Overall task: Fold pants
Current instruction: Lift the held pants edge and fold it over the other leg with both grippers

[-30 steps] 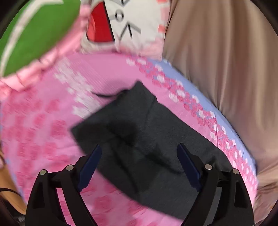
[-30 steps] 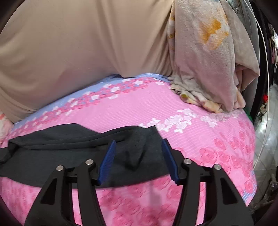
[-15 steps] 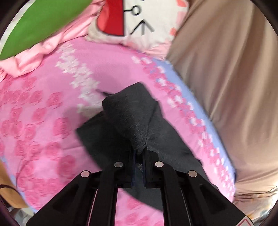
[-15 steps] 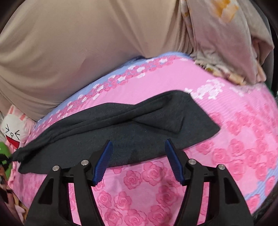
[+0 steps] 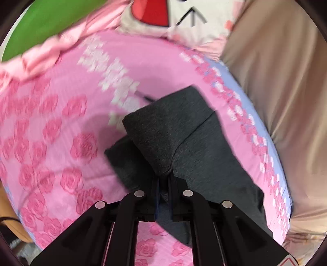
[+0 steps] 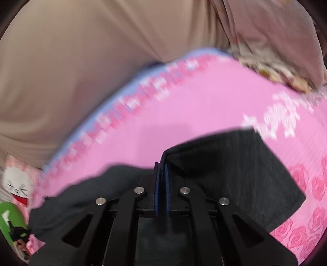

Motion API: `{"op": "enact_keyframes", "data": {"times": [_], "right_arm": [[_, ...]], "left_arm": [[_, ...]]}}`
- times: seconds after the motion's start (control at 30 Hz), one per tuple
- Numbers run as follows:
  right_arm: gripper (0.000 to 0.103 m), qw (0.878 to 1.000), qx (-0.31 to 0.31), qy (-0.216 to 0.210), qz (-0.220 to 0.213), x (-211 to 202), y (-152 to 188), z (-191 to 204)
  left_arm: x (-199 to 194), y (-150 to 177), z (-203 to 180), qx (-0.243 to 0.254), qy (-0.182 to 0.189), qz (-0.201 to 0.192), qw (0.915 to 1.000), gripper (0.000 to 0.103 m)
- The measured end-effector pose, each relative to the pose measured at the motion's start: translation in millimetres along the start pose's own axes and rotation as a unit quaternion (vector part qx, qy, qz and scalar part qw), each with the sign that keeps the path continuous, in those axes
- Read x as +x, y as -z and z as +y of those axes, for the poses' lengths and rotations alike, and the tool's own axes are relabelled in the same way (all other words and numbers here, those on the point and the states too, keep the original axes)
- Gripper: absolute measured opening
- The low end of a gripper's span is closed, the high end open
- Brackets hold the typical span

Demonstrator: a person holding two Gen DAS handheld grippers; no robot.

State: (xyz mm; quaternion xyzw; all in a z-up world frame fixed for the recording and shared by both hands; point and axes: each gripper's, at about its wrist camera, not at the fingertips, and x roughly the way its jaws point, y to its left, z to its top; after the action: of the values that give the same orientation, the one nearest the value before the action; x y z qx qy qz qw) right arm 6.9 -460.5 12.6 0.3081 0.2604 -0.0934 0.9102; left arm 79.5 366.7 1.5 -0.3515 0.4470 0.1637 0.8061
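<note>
Dark pants (image 5: 184, 143) lie on a pink rose-print sheet (image 5: 61, 126) (beige curtain behind). Left gripper (image 5: 163, 180) is clamped on a raised fold of the pants; right gripper (image 6: 162, 169) pinches another lifted edge.

You had soft, even indoor light, faint shadow on the sheet (image 5: 61, 126) beside the pants (image 5: 163, 131), heavy motion blur across both views, fisheye bending and dark corners.

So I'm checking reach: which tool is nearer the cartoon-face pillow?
Left. The left tool pinches the pants just short of the pillow; the right tool sees it far off.
</note>
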Motion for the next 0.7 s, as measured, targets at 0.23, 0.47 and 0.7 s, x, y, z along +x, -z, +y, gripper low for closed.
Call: {"op": "enact_keyframes", "data": {"times": [0.23,0.47,0.7], "right_arm": [[0.003,0.998,-0.021,0.062,0.011,-53,13,-46],[0.009,0.995,0.053,0.066,0.044,-57,57,-102],[0.052,0.997,0.03,0.019,0.066,-40,65,-60]], "left_arm": [[1,7,-13,0.071,-0.066,-0.009,0.9953,0.007],[13,12,7,0.046,-0.052,0.012,0.9975,0.019],[-2,12,8,0.032,-0.025,-0.005,0.9992,0.05]]}}
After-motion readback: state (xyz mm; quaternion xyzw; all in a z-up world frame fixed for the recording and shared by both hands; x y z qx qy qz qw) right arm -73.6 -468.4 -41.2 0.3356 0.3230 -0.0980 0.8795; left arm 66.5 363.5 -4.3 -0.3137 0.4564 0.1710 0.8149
